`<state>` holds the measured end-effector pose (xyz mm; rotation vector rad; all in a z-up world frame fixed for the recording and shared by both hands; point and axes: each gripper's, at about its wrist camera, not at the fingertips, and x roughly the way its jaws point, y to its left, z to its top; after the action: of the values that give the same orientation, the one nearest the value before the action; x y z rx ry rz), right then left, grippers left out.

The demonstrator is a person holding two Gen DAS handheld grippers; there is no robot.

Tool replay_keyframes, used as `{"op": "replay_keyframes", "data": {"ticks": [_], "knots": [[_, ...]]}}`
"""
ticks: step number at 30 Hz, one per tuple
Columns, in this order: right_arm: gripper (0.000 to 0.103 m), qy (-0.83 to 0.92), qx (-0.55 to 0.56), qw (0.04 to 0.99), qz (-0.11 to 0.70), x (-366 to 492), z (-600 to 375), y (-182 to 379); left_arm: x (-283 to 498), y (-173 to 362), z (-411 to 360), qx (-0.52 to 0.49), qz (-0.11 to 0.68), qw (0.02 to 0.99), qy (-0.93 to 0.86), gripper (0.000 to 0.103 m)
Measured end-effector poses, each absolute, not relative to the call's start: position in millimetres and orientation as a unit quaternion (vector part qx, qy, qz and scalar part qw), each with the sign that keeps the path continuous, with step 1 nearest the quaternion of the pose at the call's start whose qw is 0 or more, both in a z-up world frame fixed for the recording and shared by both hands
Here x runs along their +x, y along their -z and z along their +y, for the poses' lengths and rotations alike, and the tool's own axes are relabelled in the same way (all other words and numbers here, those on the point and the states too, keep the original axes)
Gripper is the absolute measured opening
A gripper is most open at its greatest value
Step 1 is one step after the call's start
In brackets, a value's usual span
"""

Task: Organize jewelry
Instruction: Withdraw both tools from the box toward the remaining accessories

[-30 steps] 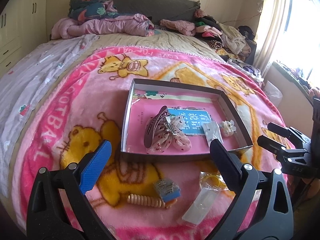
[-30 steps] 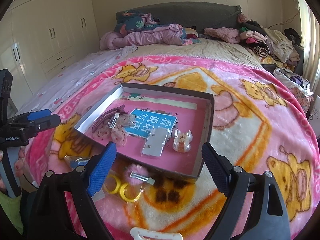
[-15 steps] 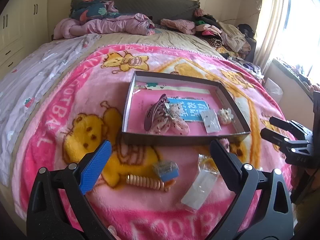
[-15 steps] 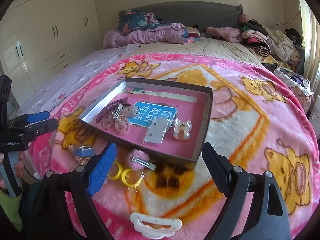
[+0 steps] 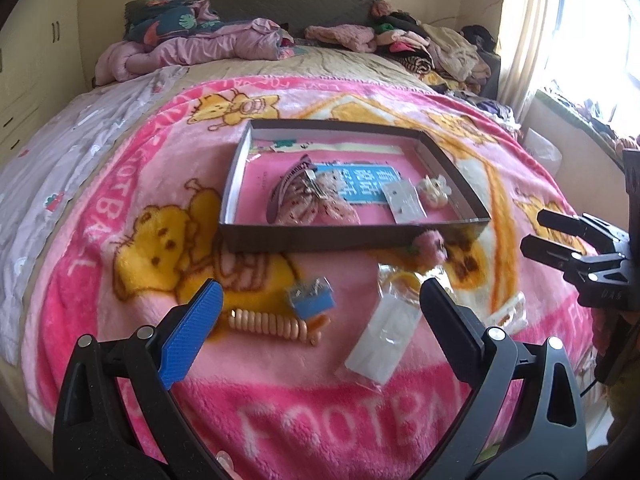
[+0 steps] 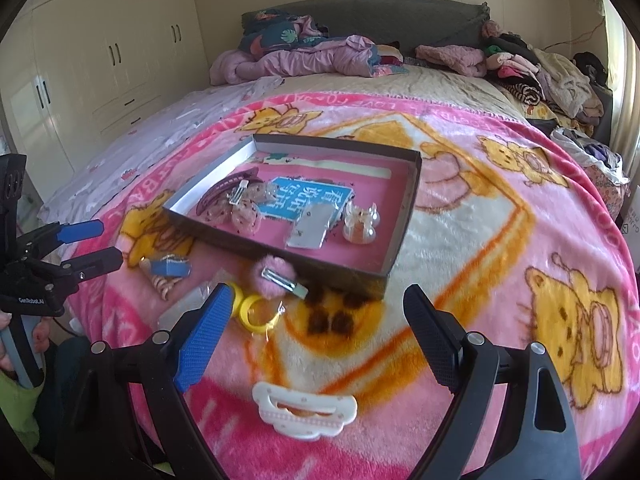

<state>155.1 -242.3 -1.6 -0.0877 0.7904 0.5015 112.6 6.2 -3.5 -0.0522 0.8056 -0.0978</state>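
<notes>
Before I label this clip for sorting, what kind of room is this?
Most likely a bedroom in a home: the jewelry box sits on a bed's pink cartoon blanket, with a grey headboard, piled clothes and built-in wardrobes behind.

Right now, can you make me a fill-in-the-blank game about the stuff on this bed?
1. The fluffy pink hair clip lies ____ the tray, against its near wall.
2. The card lying inside the tray is coloured ____.
3. The white clip lies on the blanket between the open jaws of the ____ gripper.
4. Both grippers are open and hold ____.

Missing words: outside; blue; right; nothing
</notes>
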Motion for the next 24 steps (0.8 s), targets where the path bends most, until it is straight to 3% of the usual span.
{"op": "replay_keyframes", "data": {"ticks": [24], "knots": [[0.085,-0.25,-0.055,0.869,0.423,128.8,-257.2,49.1,106.7,51.0,-33.5,0.03,0.431,0.897,0.087,0.09]]}}
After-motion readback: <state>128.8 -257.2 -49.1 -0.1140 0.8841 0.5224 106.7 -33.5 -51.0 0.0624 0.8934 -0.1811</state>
